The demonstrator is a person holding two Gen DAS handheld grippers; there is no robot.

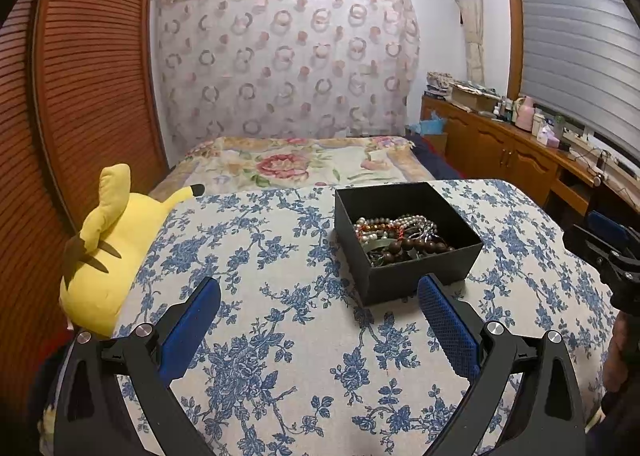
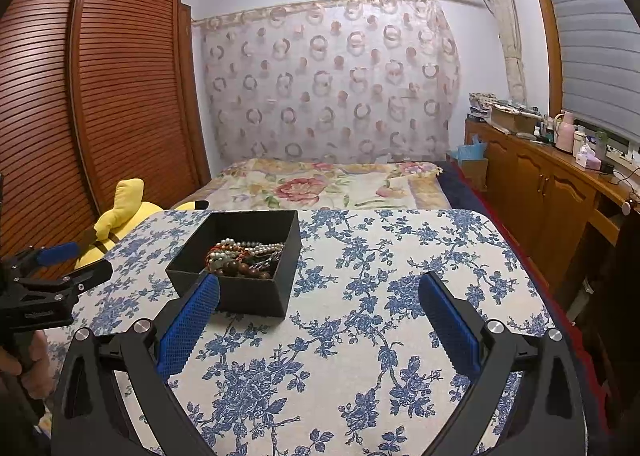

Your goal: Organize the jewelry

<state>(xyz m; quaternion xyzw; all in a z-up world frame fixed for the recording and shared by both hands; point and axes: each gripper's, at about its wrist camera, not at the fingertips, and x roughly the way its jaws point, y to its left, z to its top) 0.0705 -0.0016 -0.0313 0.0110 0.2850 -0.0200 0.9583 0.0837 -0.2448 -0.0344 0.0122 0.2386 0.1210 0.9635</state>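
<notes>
A black open box (image 1: 424, 272) stands on the blue-flowered table (image 1: 280, 296). It holds a tangle of jewelry (image 1: 400, 236): pearl strands, brown wooden beads and a red cord. My left gripper (image 1: 320, 288) is open and empty, just in front of the box's near left corner. In the right wrist view the box (image 2: 256, 296) is at the left, with the jewelry (image 2: 244, 256) inside. My right gripper (image 2: 320, 288) is open and empty, to the right of the box. The left gripper shows at the far left of that view (image 2: 68, 260).
A yellow plush toy (image 1: 116, 240) lies off the table's left edge by a wooden slatted wardrobe (image 1: 80, 96). A bed with a floral blanket (image 1: 300, 164) lies behind the table. A wooden cabinet with bottles (image 1: 520, 140) runs along the right wall.
</notes>
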